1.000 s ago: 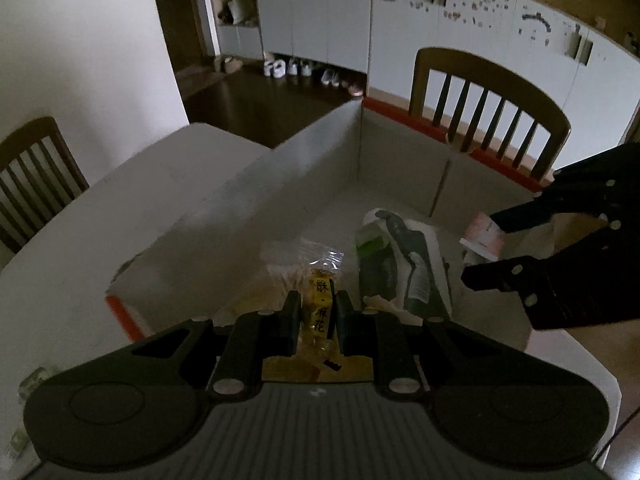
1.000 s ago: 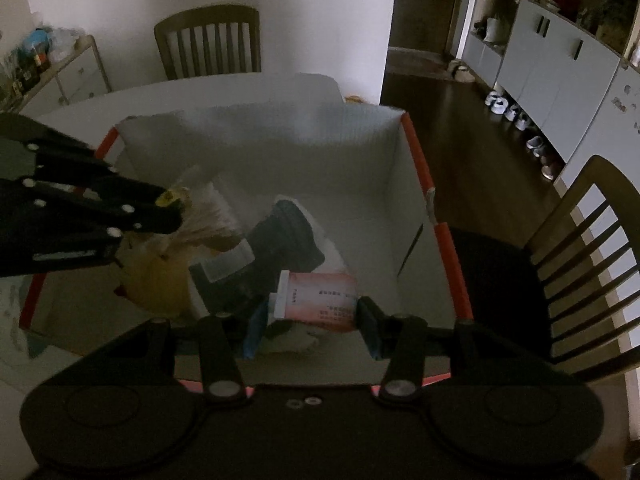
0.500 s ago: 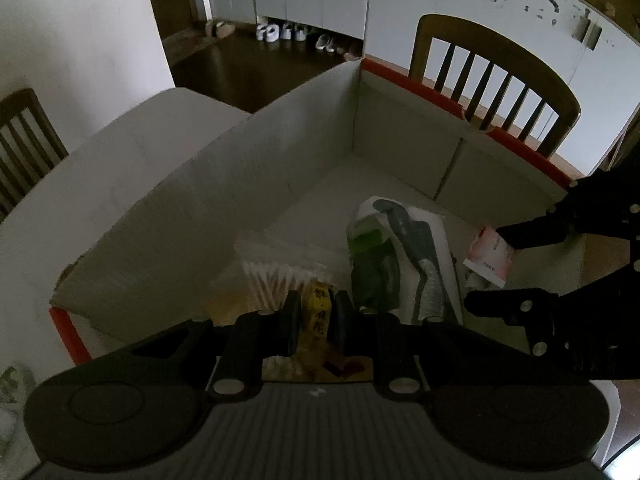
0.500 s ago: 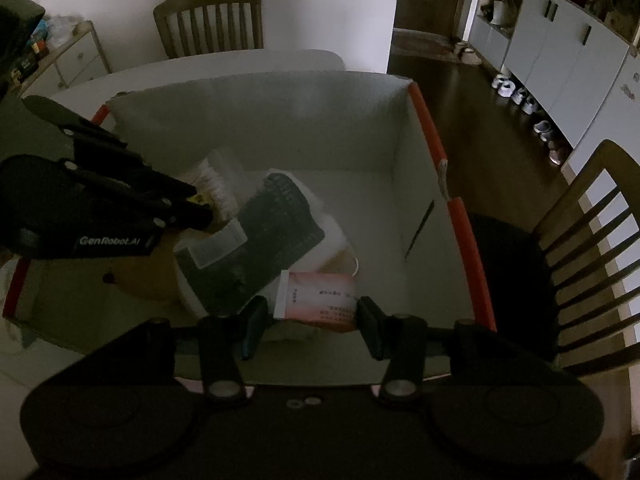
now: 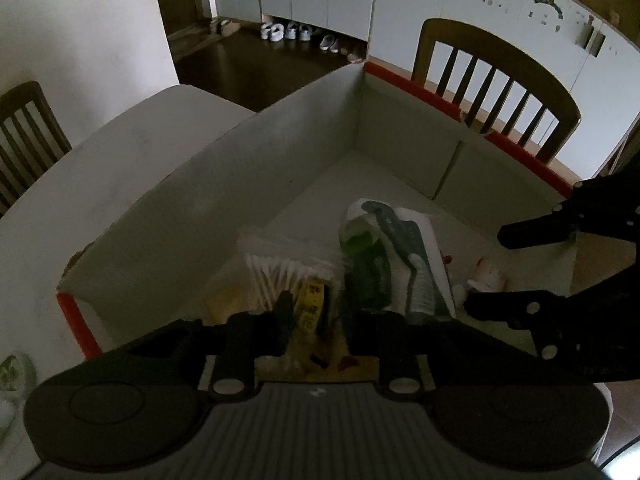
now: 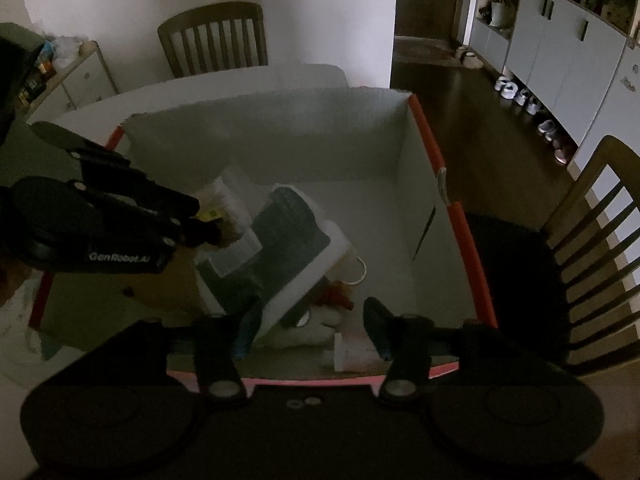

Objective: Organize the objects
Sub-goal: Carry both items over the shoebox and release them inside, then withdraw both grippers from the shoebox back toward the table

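Note:
A white cardboard box (image 5: 280, 152) with a red rim stands on the table, and both grippers reach into it. My left gripper (image 5: 320, 314) has its jaws opening. A yellow-labelled snack packet (image 5: 313, 300) stands loose in the gap, beside a bag of cotton swabs (image 5: 276, 270). My right gripper (image 6: 312, 320) has its jaws opening too, with nothing gripped. A pink-and-white packet (image 6: 356, 354) lies on the box floor by its right finger. A white pack with a dark print (image 6: 292, 236) fills the middle of the box (image 6: 320, 140).
The box sits on a white table (image 5: 132, 128). Wooden chairs stand at the far side (image 5: 496, 80) and at the left (image 5: 24, 132). White cupboards (image 6: 568, 52) with shoes (image 6: 520, 96) below them line the dark floor.
Both pairs of jaws have widened. The pink-and-white packet has left the right gripper and dropped to the box floor. The left fingers have come off the yellow packet.

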`<action>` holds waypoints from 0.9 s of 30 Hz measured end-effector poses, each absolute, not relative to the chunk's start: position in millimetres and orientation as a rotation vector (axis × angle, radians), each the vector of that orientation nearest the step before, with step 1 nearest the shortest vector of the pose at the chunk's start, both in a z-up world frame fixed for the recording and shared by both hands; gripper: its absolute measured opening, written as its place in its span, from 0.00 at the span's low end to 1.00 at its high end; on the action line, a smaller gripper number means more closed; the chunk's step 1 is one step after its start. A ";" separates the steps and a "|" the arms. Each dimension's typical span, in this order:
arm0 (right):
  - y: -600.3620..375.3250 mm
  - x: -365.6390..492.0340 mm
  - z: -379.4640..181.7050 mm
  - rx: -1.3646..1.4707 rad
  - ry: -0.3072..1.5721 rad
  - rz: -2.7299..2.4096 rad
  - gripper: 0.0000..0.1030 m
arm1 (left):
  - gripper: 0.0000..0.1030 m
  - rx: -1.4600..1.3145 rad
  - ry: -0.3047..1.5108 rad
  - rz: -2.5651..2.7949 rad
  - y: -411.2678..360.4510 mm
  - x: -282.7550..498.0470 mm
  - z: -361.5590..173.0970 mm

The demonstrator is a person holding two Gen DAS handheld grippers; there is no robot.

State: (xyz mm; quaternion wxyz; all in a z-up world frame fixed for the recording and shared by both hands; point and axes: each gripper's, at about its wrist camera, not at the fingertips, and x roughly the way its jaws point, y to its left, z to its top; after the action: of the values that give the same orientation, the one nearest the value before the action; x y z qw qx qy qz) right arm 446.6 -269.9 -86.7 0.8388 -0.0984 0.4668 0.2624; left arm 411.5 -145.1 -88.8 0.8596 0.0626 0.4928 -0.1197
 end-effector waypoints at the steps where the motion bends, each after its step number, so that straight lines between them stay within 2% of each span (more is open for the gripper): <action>1: -270.5 444.7 -84.5 -0.205 0.982 0.558 0.55 | 0.32 0.132 1.029 -0.247 -144.4 409.5 -87.2; 4: -270.2 442.7 -78.6 -0.197 0.968 0.559 0.55 | 0.58 0.137 0.998 -0.242 -143.0 401.6 -80.4; 5: -270.6 441.3 -76.5 -0.194 0.963 0.559 0.55 | 0.60 0.140 0.983 -0.241 -142.2 398.4 -77.6; 14: -273.8 424.7 -53.9 -0.165 0.906 0.577 0.60 | 0.60 0.124 0.929 -0.252 -138.5 374.3 -54.0; 27: -249.5 391.8 -26.4 -0.155 0.851 0.592 0.61 | 0.60 0.078 0.850 -0.263 -115.8 325.9 -24.6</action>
State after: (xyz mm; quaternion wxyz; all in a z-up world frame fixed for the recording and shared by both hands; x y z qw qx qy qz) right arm 391.8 -249.5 -26.4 0.8657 -0.0742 0.4064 0.2827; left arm 325.9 -115.8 -24.6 0.9020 0.0379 0.4109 -0.1270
